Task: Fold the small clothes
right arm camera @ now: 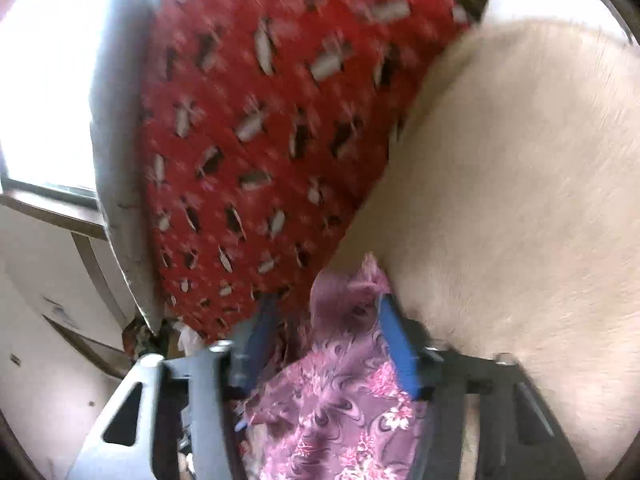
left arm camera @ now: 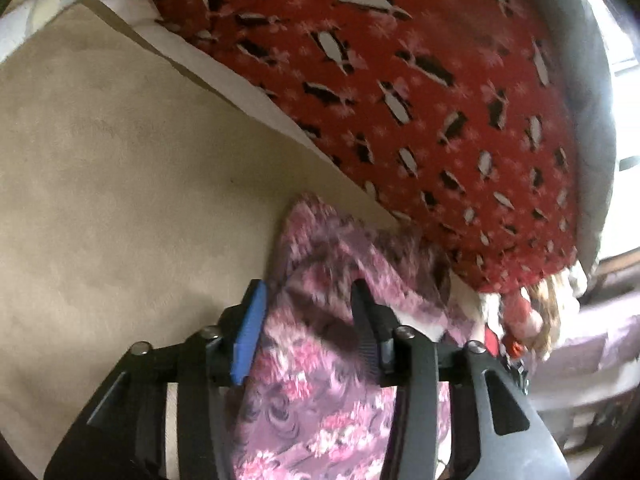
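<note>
- The beige cloth (left arm camera: 112, 152) spread over the surface serves as the landmark; it shows in both wrist views, and again in the right one (right arm camera: 520, 184).
- A red patterned blanket (left arm camera: 420, 80) lies along the far edge of the beige cloth, with a thin white strip between them.
- The pink floral garment (left arm camera: 320, 360) rests at the edge of the beige cloth, just beside the red blanket.
- The left gripper (left arm camera: 308, 312) has its jaws spread, with the garment passing between them; whether they pinch it I cannot tell.
- The right gripper (right arm camera: 328, 344) also has the garment (right arm camera: 340, 408) bunched between its jaws; the blur hides whether the pads press on it.
- A bright window (right arm camera: 44, 80) lies beyond the red blanket (right arm camera: 260, 140), away from the beige cloth.
</note>
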The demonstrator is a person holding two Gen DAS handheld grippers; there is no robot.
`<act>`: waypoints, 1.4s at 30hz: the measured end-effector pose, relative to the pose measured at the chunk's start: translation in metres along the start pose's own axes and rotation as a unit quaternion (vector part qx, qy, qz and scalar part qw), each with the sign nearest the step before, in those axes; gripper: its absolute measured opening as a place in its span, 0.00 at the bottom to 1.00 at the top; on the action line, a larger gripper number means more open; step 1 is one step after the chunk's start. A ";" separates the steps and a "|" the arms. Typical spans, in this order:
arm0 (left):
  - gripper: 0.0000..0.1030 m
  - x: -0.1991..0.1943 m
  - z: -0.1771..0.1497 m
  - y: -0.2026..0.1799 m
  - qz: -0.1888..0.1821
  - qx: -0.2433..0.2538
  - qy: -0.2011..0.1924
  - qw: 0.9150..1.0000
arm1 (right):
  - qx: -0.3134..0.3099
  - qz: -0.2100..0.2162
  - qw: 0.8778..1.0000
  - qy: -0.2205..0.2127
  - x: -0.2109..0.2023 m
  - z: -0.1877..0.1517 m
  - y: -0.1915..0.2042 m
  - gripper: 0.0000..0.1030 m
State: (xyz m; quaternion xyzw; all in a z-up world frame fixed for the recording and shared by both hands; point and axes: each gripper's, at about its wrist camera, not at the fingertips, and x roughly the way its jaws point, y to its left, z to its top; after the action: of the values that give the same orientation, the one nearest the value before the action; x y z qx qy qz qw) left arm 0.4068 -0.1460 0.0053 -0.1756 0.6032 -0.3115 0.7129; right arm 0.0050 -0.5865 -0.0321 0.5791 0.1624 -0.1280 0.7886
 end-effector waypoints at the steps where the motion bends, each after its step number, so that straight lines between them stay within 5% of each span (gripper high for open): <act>1: 0.42 0.003 -0.005 0.000 -0.013 0.009 0.008 1.000 | -0.021 -0.022 1.000 0.008 -0.001 -0.001 0.005 0.57; 6: 0.54 0.020 -0.018 -0.019 0.010 0.080 0.023 0.996 | -0.146 -0.133 0.979 0.042 0.011 -0.008 0.028 0.58; 11: 0.53 0.039 -0.008 -0.035 0.042 0.081 0.011 0.996 | -0.172 -0.168 0.968 0.066 0.049 -0.009 0.027 0.58; 12: 0.50 0.042 -0.006 -0.040 0.048 0.083 0.002 0.995 | -0.178 -0.177 0.965 0.070 0.056 -0.010 0.028 0.58; 13: 0.28 0.044 -0.006 -0.044 0.049 0.090 -0.004 0.995 | -0.187 -0.186 0.962 0.066 0.063 -0.011 0.030 0.57; 14: 0.11 0.047 -0.007 -0.050 0.053 0.105 -0.006 0.993 | -0.197 -0.188 0.960 0.063 0.067 -0.013 0.033 0.49; 15: 0.00 0.051 -0.009 -0.054 0.062 0.119 -0.002 0.991 | -0.208 -0.182 0.959 0.066 0.070 -0.015 0.036 0.26; 17: 0.00 0.055 -0.013 -0.061 0.091 0.138 -0.013 0.986 | -0.228 -0.184 0.954 0.069 0.072 -0.018 0.043 0.08; 20: 0.00 0.047 -0.015 -0.066 0.098 0.154 -0.039 0.982 | -0.256 -0.163 0.952 0.047 0.058 -0.020 0.059 0.08; 25: 0.00 0.015 0.008 -0.046 0.078 0.088 -0.097 0.988 | -0.227 -0.101 0.969 -0.016 0.028 0.000 0.076 0.04; 30: 0.00 0.015 0.022 -0.020 0.054 0.045 -0.065 0.995 | -0.179 -0.140 0.974 0.009 0.043 0.011 0.049 0.03; 32: 0.06 0.022 0.020 -0.012 0.053 0.041 -0.043 0.997 | -0.157 -0.128 0.979 0.019 0.046 0.008 0.034 0.03; 36: 0.55 0.034 0.015 -0.001 0.041 0.011 -0.028 0.999 | -0.122 -0.124 0.984 0.029 0.049 0.004 0.015 0.09; 38: 0.56 0.038 0.012 0.000 0.025 0.001 -0.022 0.999 | -0.120 -0.126 0.984 0.034 0.048 0.001 0.012 0.12; 42: 0.64 0.053 0.006 -0.010 0.034 0.011 -0.004 0.999 | -0.127 -0.152 0.980 0.036 0.054 -0.001 0.011 0.43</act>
State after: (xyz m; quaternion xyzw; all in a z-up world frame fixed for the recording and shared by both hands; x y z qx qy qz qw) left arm 0.4148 -0.1887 -0.0266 -0.1483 0.6030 -0.2926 0.7272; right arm 0.0590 -0.5836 -0.0448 0.4469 0.2915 -0.2035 0.8209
